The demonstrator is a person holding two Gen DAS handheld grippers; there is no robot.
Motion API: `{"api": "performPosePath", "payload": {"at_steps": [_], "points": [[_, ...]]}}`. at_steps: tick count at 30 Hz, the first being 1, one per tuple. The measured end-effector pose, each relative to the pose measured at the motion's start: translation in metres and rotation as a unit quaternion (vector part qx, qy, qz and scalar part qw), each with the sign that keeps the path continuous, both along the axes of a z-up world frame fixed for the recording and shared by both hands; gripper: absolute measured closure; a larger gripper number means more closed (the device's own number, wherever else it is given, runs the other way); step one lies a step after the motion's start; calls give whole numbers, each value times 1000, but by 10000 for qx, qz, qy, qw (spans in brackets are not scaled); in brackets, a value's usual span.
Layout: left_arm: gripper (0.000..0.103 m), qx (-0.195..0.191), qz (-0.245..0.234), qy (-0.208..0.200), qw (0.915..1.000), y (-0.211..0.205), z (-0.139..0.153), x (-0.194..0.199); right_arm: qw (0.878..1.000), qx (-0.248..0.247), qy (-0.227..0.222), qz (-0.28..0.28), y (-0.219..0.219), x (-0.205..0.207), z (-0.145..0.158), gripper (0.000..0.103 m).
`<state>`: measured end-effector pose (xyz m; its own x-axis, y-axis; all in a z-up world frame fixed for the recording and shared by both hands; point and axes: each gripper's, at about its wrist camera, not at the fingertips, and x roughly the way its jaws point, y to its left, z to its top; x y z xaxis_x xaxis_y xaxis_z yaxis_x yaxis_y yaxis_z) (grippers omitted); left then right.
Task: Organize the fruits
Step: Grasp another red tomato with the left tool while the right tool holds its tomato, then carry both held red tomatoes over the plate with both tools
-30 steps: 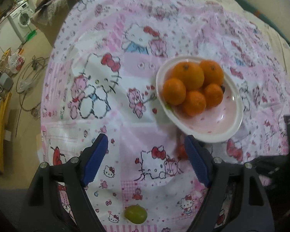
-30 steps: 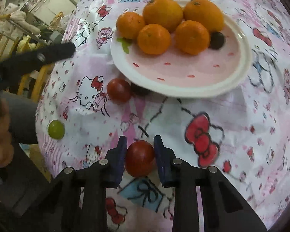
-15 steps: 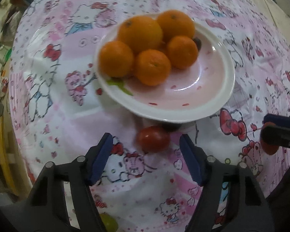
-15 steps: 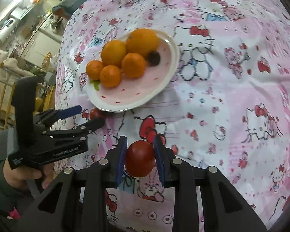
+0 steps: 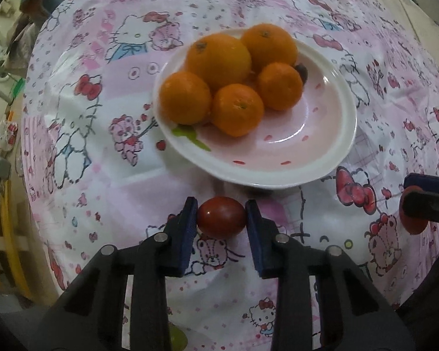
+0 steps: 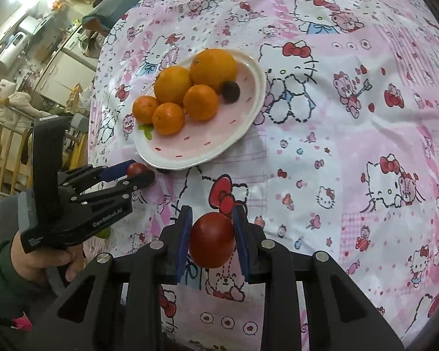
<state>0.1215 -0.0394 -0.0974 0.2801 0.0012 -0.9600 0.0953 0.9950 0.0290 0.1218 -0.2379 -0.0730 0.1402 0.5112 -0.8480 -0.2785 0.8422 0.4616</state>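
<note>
Left tongs [image 5: 221, 218] clamped on a small red tomato [image 5: 221, 217], blue pads pressing both sides after just closing in on it, right at the near rim of the white plate [image 5: 346, 134]. Right tongs [image 6: 211, 238] clamped on a second red tomato [image 6: 211, 239], held above the patterned pink cloth [image 6: 351, 146] covering the surface, well short of the plate. On the plate: 5 oranges [image 5: 218, 58] bunched together at its far side, plus 1 dark round fruit [image 6: 230, 91] touching them. Near half of the plate bare. 1 green fruit [image 5: 177, 340] partly hidden under the left tongs, at the cloth's near edge. Hand [image 6: 48, 259] in a green sleeve gripping the left tool's handle.
</note>
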Motion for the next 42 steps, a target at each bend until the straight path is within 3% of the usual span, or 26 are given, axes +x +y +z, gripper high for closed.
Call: {"api": "performPosePath", "payload": {"at_steps": [14, 27, 34, 42], "points": [[74, 9, 374, -482, 9981, 28, 24, -21, 9998, 69, -195, -22, 7, 2, 12, 73], [74, -149, 759, -1183, 9900, 48, 68, -18, 9945, 542, -756, -472, -17, 10, 52, 73], [74, -246, 624, -1419, 9876, 44, 97, -2, 9888, 708, -1118, -691, -28, 24, 76, 73], [74, -218, 401, -1563, 9867, 35, 112, 25, 9869, 793, -1214, -711, -28, 48, 83, 73]]}}
